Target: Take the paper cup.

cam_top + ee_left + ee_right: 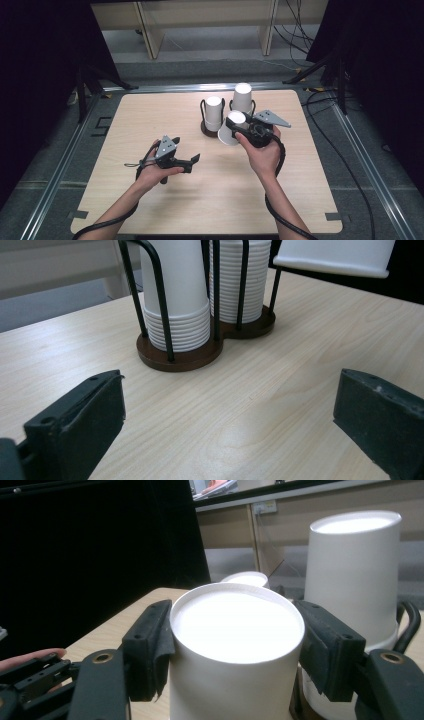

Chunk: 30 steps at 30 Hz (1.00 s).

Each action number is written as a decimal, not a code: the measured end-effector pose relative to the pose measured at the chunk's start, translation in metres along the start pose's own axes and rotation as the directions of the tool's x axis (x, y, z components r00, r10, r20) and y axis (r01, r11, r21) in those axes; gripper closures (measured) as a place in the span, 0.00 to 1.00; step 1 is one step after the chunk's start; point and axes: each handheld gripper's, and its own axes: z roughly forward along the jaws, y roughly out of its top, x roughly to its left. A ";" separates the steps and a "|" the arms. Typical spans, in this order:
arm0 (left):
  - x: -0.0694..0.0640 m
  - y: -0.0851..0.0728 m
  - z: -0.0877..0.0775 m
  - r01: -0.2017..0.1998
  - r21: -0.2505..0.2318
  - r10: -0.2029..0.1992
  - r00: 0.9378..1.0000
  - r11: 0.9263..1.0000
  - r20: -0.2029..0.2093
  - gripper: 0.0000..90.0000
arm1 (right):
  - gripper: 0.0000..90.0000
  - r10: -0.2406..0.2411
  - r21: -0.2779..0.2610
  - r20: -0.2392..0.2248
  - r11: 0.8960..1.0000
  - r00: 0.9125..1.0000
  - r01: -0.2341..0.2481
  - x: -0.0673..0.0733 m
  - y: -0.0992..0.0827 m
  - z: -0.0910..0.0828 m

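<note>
At centre table, toward two o'clock, the right gripper (241,133) has its jaws pinched on an upside-down white paper cup (231,128), pads (150,645) pressing opposite walls just below the closed base. It hangs just beside the wire cup holder (180,356), at the holder's four o'clock, with two stacks (213,113) racked there. Judged light, thin-walled and easily crushed; gentle side pressure near the stiffer base seems best. The left gripper (192,161), at seven o'clock, stands spread wide, empty.

Your near half of the table (210,200) is open, w/ plenty of passing room. Cup holder (210,131) w/ two cup stacks (242,97) blocks the far centre.
</note>
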 end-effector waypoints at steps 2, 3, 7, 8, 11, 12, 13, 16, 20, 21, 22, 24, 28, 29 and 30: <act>-0.001 0.000 -0.004 0.001 -0.017 -0.001 1.000 1.000 0.000 0.00 | 0.39 0.004 0.002 0.003 1.000 1.000 -0.004 -0.002 -0.002 -0.002; -0.002 0.000 -0.006 -0.001 -0.018 0.001 1.000 1.000 -0.003 0.00 | 0.39 0.015 0.004 0.003 1.000 1.000 -0.015 -0.002 -0.004 -0.003; -0.006 -0.004 -0.012 -0.015 -0.020 0.015 1.000 1.000 -0.002 0.00 | 0.39 0.010 0.009 0.014 1.000 1.000 -0.010 -0.006 -0.009 -0.005; -0.006 -0.005 -0.012 -0.021 -0.022 0.020 1.000 1.000 -0.003 0.00 | 0.39 0.015 0.012 0.018 1.000 1.000 -0.015 -0.007 -0.011 -0.005; -0.006 -0.008 -0.012 -0.018 -0.033 0.019 1.000 0.999 0.009 0.00 | 0.39 0.056 0.022 0.001 0.998 0.998 -0.056 -0.006 -0.012 -0.006; -0.006 -0.008 -0.012 -0.020 -0.034 0.021 1.000 0.999 0.007 0.00 | 0.39 0.047 0.017 0.001 0.999 0.999 -0.047 -0.007 -0.012 -0.005; -0.007 -0.008 -0.012 -0.020 -0.024 0.020 1.000 1.000 0.005 0.00 | 0.39 0.046 0.016 0.005 0.999 0.999 -0.046 -0.007 -0.012 -0.006; -0.009 -0.008 -0.011 -0.024 -0.023 0.024 1.000 0.999 0.011 0.00 | 0.39 0.053 0.018 0.002 0.998 0.999 -0.053 -0.007 -0.012 -0.005; -0.015 -0.006 -0.008 -0.028 -0.036 0.029 0.999 0.999 0.035 0.00 | 0.39 0.104 0.030 -0.015 0.994 0.994 -0.103 -0.007 -0.012 -0.003; -0.016 -0.005 -0.006 -0.032 -0.043 0.034 0.998 0.999 0.046 0.00 | 0.39 0.124 0.033 -0.021 0.992 0.992 -0.123 -0.007 -0.013 -0.002; -0.019 -0.004 -0.006 -0.032 -0.032 0.034 0.998 0.999 0.046 0.00 | 0.39 0.121 0.028 -0.024 0.992 0.992 -0.120 -0.007 -0.013 -0.002; -0.022 -0.002 -0.003 -0.045 -0.036 0.047 0.997 0.998 0.059 0.00 | 0.39 0.135 0.042 -0.027 0.990 0.990 -0.134 -0.008 -0.014 -0.001; -0.029 0.000 0.001 -0.057 -0.037 0.060 0.995 0.998 0.080 0.00 | 0.39 0.182 0.060 -0.026 0.982 0.983 -0.180 -0.009 -0.017 -0.002; -0.031 0.000 0.003 -0.059 -0.052 0.064 0.994 0.997 0.091 0.00 | 0.39 0.183 0.052 -0.037 0.982 0.982 -0.181 -0.010 -0.018 -0.001; -0.032 0.001 0.002 -0.067 -0.035 0.070 0.994 0.997 0.089 0.00 | 0.39 0.189 0.056 -0.035 0.981 0.981 -0.187 -0.009 -0.019 -0.002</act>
